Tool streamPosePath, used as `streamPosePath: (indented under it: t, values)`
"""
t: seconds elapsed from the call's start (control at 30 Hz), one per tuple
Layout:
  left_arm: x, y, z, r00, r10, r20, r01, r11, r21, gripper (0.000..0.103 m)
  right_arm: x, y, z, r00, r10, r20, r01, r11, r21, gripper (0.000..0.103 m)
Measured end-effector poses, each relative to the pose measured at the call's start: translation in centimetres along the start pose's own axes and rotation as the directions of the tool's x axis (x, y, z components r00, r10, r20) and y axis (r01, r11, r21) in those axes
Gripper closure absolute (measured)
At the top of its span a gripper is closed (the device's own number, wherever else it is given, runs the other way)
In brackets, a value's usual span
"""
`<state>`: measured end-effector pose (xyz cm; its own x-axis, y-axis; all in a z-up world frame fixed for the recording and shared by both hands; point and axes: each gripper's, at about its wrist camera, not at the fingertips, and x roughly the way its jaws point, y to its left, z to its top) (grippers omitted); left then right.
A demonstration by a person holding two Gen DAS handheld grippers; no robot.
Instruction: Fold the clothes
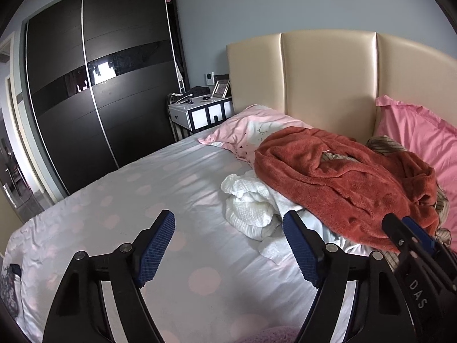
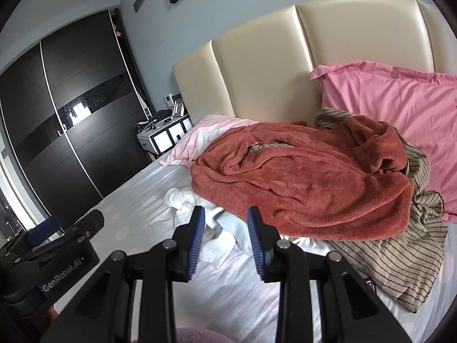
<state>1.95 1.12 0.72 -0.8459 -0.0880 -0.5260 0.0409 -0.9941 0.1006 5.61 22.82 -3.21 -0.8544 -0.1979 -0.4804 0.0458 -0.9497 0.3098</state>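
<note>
We see a bed [image 1: 171,177] with its headboard [image 1: 328,80] at the far end. On the bed, a fleece robe [image 2: 300,188] lies heaped on top of a striped garment [image 2: 400,257], which spreads out to its right and nearer edge. A crumpled cloth [image 1: 251,205] lies just left of the robe, touching it and partly under its edge. Behind the robe, one pillow [image 1: 245,128] lies flat to the left, and another pillow [image 2: 400,108] leans against the headboard to the right. Left of the headboard stands a nightstand [image 1: 200,111], and left of that a wardrobe [image 1: 94,85] against the wall.
</note>
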Motion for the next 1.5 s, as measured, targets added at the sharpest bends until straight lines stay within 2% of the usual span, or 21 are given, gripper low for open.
streamPosePath:
  t: [0.17, 0.43, 0.6, 0.77, 0.93, 1.5]
  values:
    - [-0.3, -0.4, 0.0, 1.0, 0.015, 0.004, -0.015, 1.0, 0.01, 0.024, 0.0, -0.3, -0.1, 1.0, -0.012, -0.005, 0.012, 1.0, 0.017, 0.073]
    - [-0.3, -0.4, -0.1, 1.0, -0.001, -0.006, 0.001, 1.0, -0.014, 0.023, -0.1, -0.3, 0.2, 1.0, -0.009, 0.005, 0.009, 1.0, 0.019, 0.073]
    - [-0.2, -0.5, -0.2, 1.0, 0.013, -0.015, -0.013, 1.0, -0.022, 0.023, 0.3, -0.5, 0.1, 0.999, -0.04, -0.022, 0.04, 0.999, 0.026, 0.072]
    - [0.0, -0.6, -0.3, 0.999, 0.022, -0.024, -0.023, 1.0, -0.016, 0.023, 0.7, -1.0, 0.0, 0.997, -0.061, -0.045, 0.062, 0.997, 0.041, 0.065]
    - [0.2, -0.6, -0.4, 0.999, 0.021, -0.036, -0.021, 1.0, -0.012, 0.023, 0.9, -1.0, 0.0, 0.996, -0.073, -0.052, 0.075, 0.996, 0.038, 0.064]
    - [0.7, 0.1, -0.5, 0.997, 0.043, -0.063, -0.044, 0.999, -0.016, 0.023, 1.2, -0.5, 0.0, 0.996, -0.069, -0.064, 0.07, 0.997, 0.02, 0.064]
